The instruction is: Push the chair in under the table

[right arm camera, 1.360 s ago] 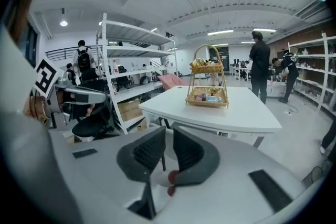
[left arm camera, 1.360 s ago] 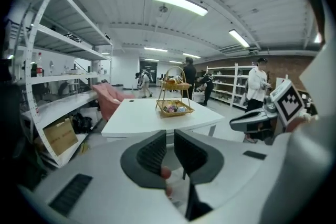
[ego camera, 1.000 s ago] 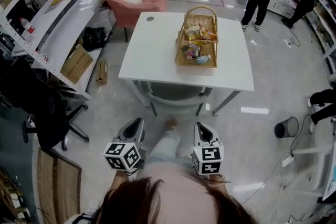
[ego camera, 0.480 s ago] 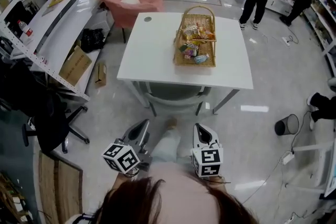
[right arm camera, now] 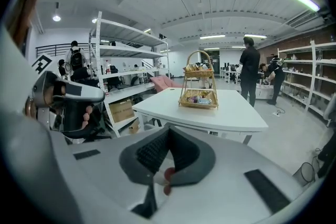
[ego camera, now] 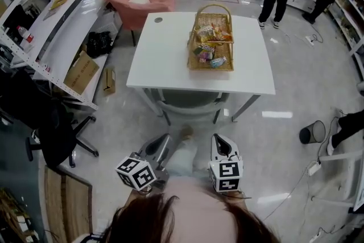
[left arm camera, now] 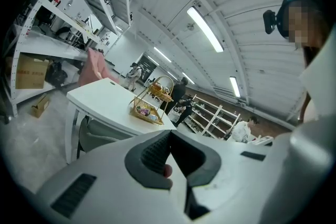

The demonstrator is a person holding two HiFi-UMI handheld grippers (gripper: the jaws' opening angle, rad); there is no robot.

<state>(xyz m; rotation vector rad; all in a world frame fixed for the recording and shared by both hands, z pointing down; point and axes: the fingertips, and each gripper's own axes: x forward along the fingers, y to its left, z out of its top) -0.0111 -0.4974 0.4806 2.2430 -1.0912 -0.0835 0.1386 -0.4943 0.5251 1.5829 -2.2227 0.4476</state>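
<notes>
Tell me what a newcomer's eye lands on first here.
The white table mid-floor draws the eye, with a wicker basket of packets on it and a grey chair tucked under its near edge. Beyond its far left corner stands a pink armchair. Lowest in the head view, the left tool and right tool point at the table, both shut and empty.

White table on a pale, glossy floor.

In the head view the table carries a wicker basket of packets, set toward 2 o'clock of the top's centre, and a small round disc near its 11 o'clock corner. On the floor, a grey chair stands at the table's 6 o'clock edge, partly beneath the top. A pink armchair stands at 11 o'clock, a cardboard box at 9 o'clock, and a black bin at 4 o'clock.
</notes>
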